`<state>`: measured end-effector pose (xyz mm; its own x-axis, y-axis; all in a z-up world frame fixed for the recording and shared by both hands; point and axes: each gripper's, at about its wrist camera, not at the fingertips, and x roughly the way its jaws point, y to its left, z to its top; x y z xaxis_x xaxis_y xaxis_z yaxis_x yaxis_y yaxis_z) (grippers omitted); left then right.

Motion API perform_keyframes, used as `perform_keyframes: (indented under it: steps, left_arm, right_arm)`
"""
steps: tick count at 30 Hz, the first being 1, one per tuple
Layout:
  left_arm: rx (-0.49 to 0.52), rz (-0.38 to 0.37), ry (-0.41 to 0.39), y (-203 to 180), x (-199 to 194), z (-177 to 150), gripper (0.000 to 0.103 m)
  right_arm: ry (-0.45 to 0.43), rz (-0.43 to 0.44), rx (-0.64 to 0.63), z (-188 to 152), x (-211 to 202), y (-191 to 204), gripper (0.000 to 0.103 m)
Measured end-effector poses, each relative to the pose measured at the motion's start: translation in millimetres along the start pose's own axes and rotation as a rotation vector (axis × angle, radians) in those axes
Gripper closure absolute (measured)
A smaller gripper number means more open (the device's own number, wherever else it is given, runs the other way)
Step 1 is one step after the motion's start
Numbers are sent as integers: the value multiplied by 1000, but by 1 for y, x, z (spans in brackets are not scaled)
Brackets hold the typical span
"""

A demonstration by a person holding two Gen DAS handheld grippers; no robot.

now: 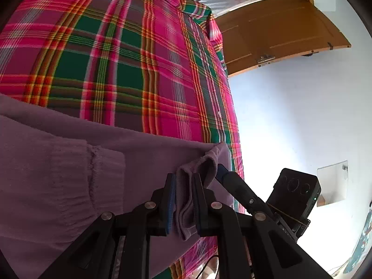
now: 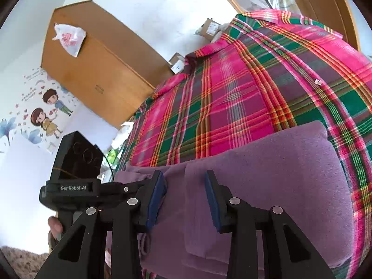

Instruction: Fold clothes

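Note:
A purple knit garment (image 1: 58,174) lies on a bed covered by a pink and green plaid sheet (image 1: 116,58). Its ribbed cuff (image 1: 102,176) rests at the left of the left wrist view. My left gripper (image 1: 183,186) is shut on a bunched fold of the purple fabric at the garment's right edge. A black finger of the other gripper (image 1: 234,183) reaches in just right of that fold. In the right wrist view my right gripper (image 2: 184,181) stands open over the folded purple garment (image 2: 267,174), with a fold edge running between its blue pads (image 2: 155,195).
The plaid sheet (image 2: 232,93) stretches beyond the garment. A wooden wardrobe (image 2: 93,65) with a plastic bag (image 2: 69,38) stands by the wall, cardboard boxes (image 2: 209,29) behind the bed. A wooden door (image 1: 279,30) is at the right. A person's finger (image 2: 54,226) shows low left.

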<state>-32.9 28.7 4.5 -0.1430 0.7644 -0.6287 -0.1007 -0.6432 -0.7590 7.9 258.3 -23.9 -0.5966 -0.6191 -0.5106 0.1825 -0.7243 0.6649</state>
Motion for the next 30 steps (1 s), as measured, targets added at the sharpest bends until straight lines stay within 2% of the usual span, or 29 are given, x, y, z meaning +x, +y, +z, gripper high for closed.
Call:
perform_keyframes:
  steps: [3,8,14,18,25,27,30]
  left_arm:
    - [-10,9,-1,2,1,0,90]
    - [-15,3,-5,-4,11,5,89]
    - [-16,12,-17,-2,3,0,89]
    - [-19,18,-21,-2,1,-2,88]
    - [-12,50,11,-12,30,13,84]
    - [-25,32,10,-12,31,13,79]
    - [-18,49,-2,-17,35,13,69]
  right_arm:
    - [-21,-24,-12,-2,-3,-3,65]
    - [-57,-143,-18,1,-6,-6,65]
    - [18,-308,-151,0,31,11,65]
    - [32,-393,-247,-10,36,22,65]
    - [-45,-341,-276,-26,-5,30,65]
    - [-39,-335,-290,-37,-13,33,64]
    - [-26,-329,-325,-53,-16,39,60]
